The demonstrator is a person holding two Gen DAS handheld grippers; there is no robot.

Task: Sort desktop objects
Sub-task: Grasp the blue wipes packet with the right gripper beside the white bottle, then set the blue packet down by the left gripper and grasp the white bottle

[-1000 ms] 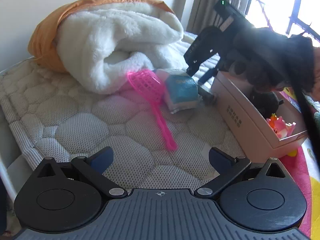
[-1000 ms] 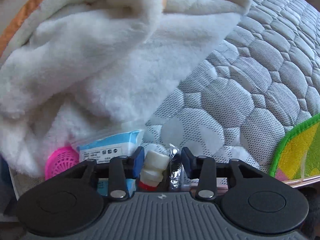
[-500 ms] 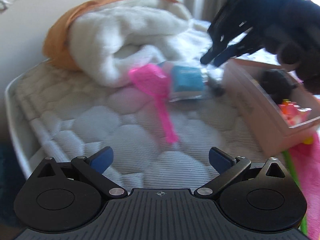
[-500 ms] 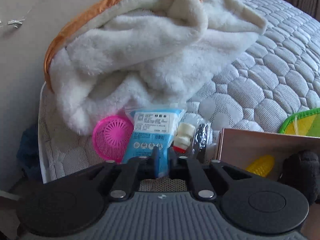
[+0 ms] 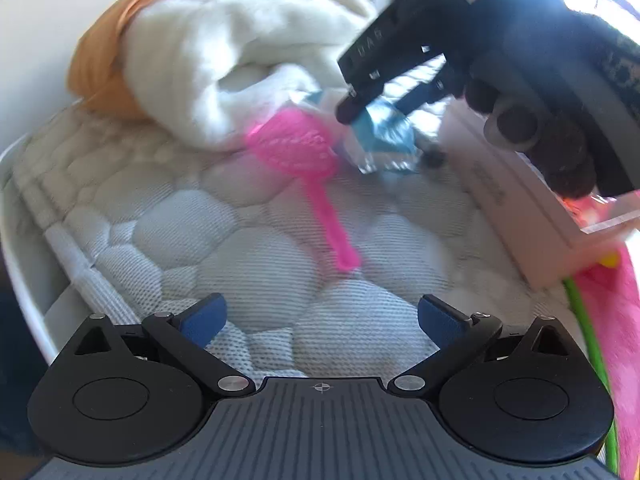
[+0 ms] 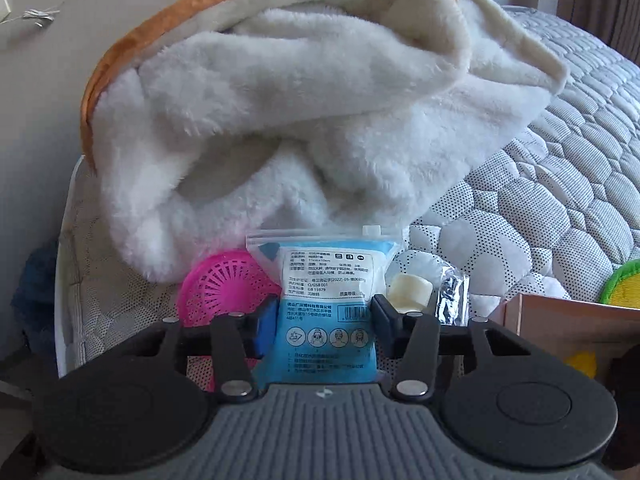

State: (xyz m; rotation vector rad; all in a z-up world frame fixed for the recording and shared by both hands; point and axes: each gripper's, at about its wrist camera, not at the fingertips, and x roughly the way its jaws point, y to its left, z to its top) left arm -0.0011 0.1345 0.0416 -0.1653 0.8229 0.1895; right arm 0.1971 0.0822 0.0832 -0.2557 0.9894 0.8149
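Now your right gripper [image 6: 324, 320] is opening around the blue packet [image 6: 328, 300]; squeeze its middle, avoiding the pink scoop [image 6: 224, 288] at nine o'clock.

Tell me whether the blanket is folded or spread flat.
Bunched, not spread: the white fleece blanket sits heaped in thick rolls on the mattress, its orange side curled over the top.

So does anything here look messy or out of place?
Yes. A fluffy white blanket lies bunched in a heap on the mattress, and the pink scoop, blue packet and small white bottle lie scattered against it, outside the cardboard box.
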